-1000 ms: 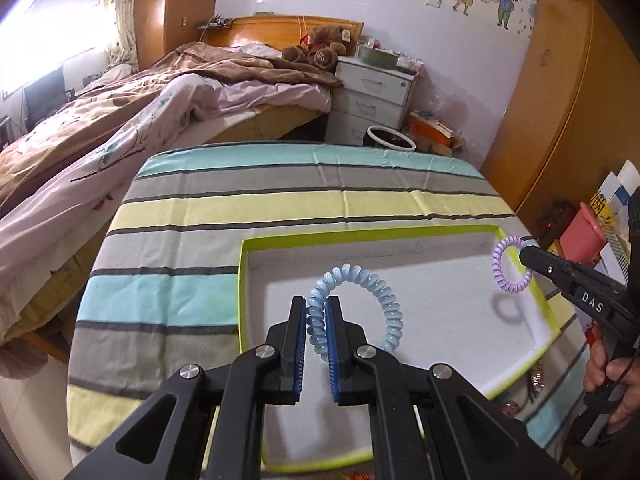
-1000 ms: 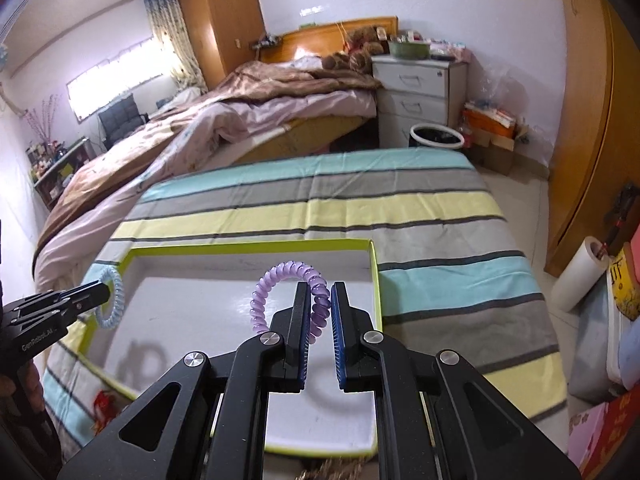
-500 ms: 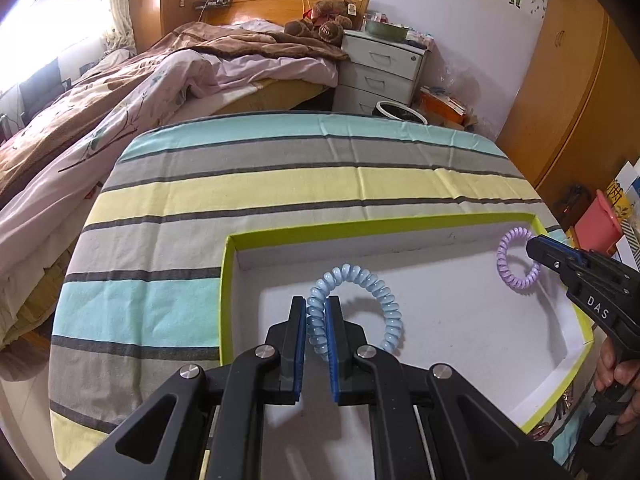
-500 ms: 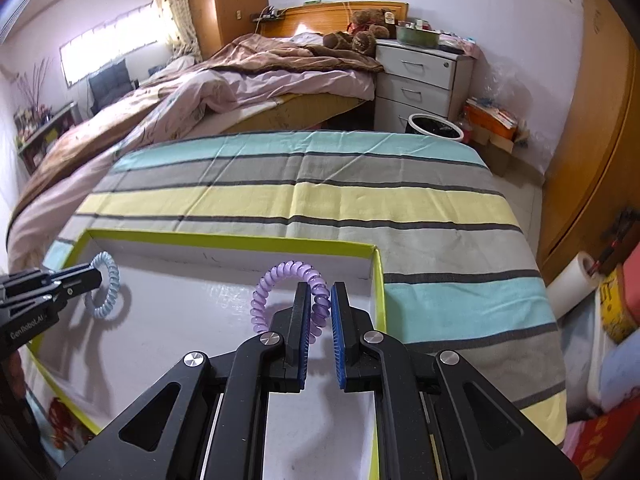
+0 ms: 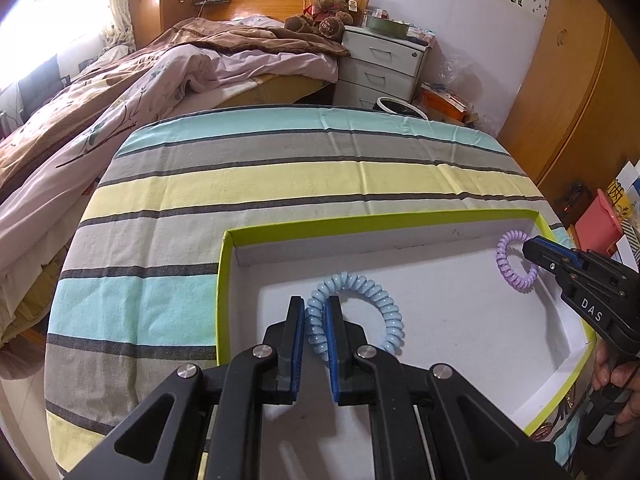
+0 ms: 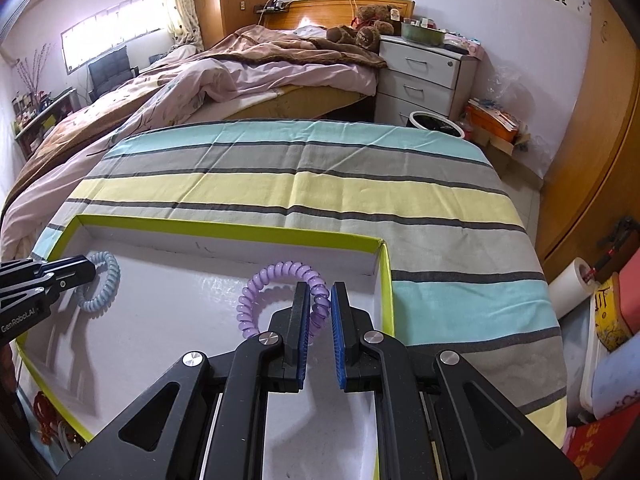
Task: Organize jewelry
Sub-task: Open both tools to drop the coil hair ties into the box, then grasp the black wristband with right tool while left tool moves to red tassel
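A shallow white tray with a lime-green rim (image 5: 360,222) (image 6: 224,229) lies on a striped tablecloth. My left gripper (image 5: 316,308) is shut on a light blue spiral bracelet (image 5: 384,300), held just over the tray's left part; it also shows in the right wrist view (image 6: 105,282). My right gripper (image 6: 320,294) is shut on a purple spiral bracelet (image 6: 256,300) over the tray's right part, near its right wall. In the left wrist view the purple bracelet (image 5: 508,264) hangs from the right gripper's tip.
The striped cloth (image 5: 280,176) covers the table beyond the tray. Red beaded jewelry (image 6: 44,420) lies outside the tray's near left corner. A bed (image 5: 120,80), a white nightstand (image 5: 380,64) and a wooden wardrobe (image 5: 580,100) stand behind.
Both grippers have moved forward and down, closer to the tray floor, each still holding its bracelet. The tray fills more of both views.
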The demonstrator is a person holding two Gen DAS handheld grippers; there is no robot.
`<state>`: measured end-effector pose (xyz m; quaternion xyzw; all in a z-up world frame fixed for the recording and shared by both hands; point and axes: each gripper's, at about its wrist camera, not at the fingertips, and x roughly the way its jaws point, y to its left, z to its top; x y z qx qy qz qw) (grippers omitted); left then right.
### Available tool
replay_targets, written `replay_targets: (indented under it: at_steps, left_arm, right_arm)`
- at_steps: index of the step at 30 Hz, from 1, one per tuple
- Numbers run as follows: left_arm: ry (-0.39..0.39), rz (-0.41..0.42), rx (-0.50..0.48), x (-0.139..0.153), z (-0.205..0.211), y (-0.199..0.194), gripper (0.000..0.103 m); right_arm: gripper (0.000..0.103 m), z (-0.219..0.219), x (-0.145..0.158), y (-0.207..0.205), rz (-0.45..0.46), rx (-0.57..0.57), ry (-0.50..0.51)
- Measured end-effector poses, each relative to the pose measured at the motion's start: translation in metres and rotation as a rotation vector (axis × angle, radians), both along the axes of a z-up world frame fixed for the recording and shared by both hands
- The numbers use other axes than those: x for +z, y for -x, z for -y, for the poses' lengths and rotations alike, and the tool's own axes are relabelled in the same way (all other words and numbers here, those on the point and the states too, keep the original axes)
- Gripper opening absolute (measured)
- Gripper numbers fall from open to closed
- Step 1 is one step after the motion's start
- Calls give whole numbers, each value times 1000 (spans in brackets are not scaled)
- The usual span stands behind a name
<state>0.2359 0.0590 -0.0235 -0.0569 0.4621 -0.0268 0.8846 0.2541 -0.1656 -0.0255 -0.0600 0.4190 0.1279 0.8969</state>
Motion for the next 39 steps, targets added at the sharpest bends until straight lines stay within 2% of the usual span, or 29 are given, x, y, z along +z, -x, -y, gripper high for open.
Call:
replay_targets:
  at_steps: [2,4,6,8,18,26,30,32,39]
  left_arm:
    - [3,1,4,1,-1,1,11]
    - [4,7,1,2,-1,3,16]
    - [19,8,8,4,-2,5,26]
    - [27,16,8,7,-2,10,29]
    - [35,100,8,38,-2,47,32]
    - [62,148,5,55,-2,93,36]
    - [69,151,-3,54,-1,117,46]
    - [80,152,7,52,-3,125,46]
    - [92,148,12,43,-4,156,46]
  right_arm:
    - [11,0,0,1,4,2,1]
    - [12,0,1,2,8,2,-5]
    - [14,1,3,3,16,-4,-8]
    - [17,3,6,6,24,-6,-19]
    - [17,7,27,31,70,-8,-61]
    - [18,13,39,68,95,9,-112]
    - [24,15,40,93,102,26,-125]
    - [33,17,38,106,95,33,-140]
    - [34,15,27,137,61,67,-159]
